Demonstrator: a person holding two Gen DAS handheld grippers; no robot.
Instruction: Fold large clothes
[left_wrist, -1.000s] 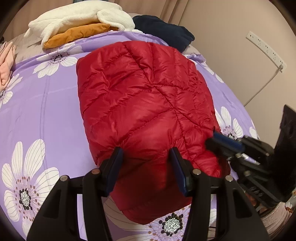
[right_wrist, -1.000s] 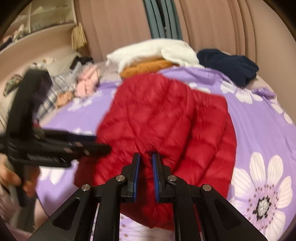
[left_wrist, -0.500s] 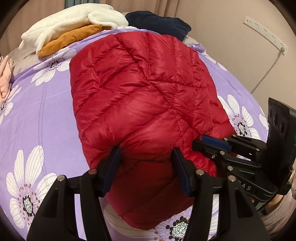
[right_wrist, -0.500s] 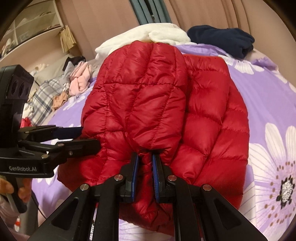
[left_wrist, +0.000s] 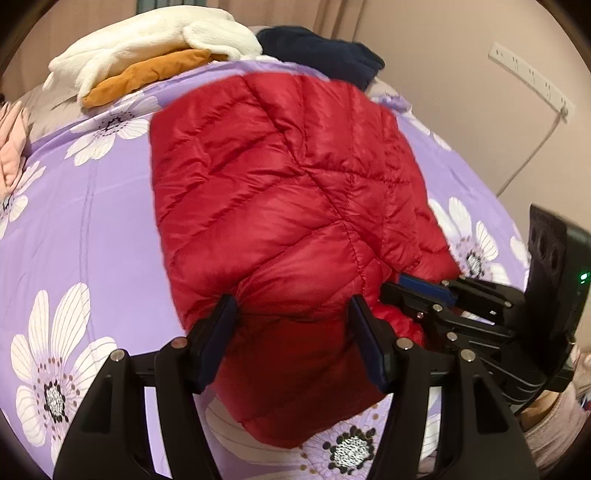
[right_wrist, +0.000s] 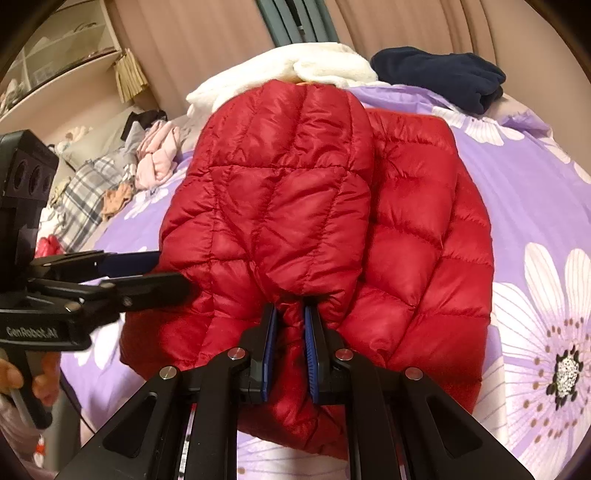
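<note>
Most of the folding on this one looks done: the red puffer jacket (left_wrist: 288, 206) lies on the purple flowered bedspread (left_wrist: 85, 221) as a compact, doubled-over bundle, its quilted upper layer (right_wrist: 273, 199) laid over the rest. What seems left is to let go, perhaps press it flat, and then turn to the heap of unfolded clothes (right_wrist: 110, 177) at the far side. A white, orange and navy pile (left_wrist: 159, 62) sits beyond the jacket near the bed's head.

Closer in, the left gripper (left_wrist: 291, 325) straddles the near edge of the bundle; its jaws have just been opening, and the red fabric bulges between them, apparently no longer pinched. The right gripper (right_wrist: 289, 332), just beside it, is nearly closed, clamping a narrow fold of the jacket's near hem.
</note>
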